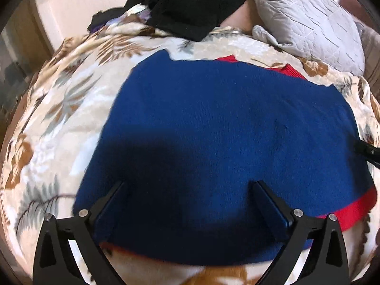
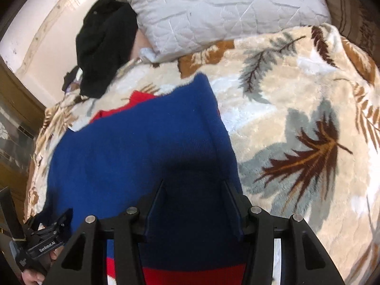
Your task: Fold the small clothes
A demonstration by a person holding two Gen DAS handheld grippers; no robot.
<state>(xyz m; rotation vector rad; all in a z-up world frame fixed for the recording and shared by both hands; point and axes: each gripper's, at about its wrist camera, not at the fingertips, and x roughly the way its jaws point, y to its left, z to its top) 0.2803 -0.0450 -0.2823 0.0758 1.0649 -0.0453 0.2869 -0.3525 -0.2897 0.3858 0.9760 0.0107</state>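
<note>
So the blue sweater [image 1: 225, 130] with the red trim is lying pretty flat on the leaf-print blanket [image 1: 59, 109], and that sweater is what I'll place everything against. The left gripper [image 1: 190, 185] hovers over the sweater's near hem with its fingers spread wide, nothing between them, and the right gripper [image 2: 193, 185] sits over the sweater's right-hand side, fingers also apart and empty as far as I can see. There's a black garment [image 1: 190, 7] bunched up beyond the sweater's far edge, next to a grey quilted pillow [image 1: 308, 23]. My worry: that blanket is plush, so a pinch at the hem could easily grab blanket pile along with the knit and drag the whole bed cover up. Also the knit looks thick, and if only one layer gets caught the fold will come out lopsided, with the red collar [image 1: 228, 59] left poking out
</note>
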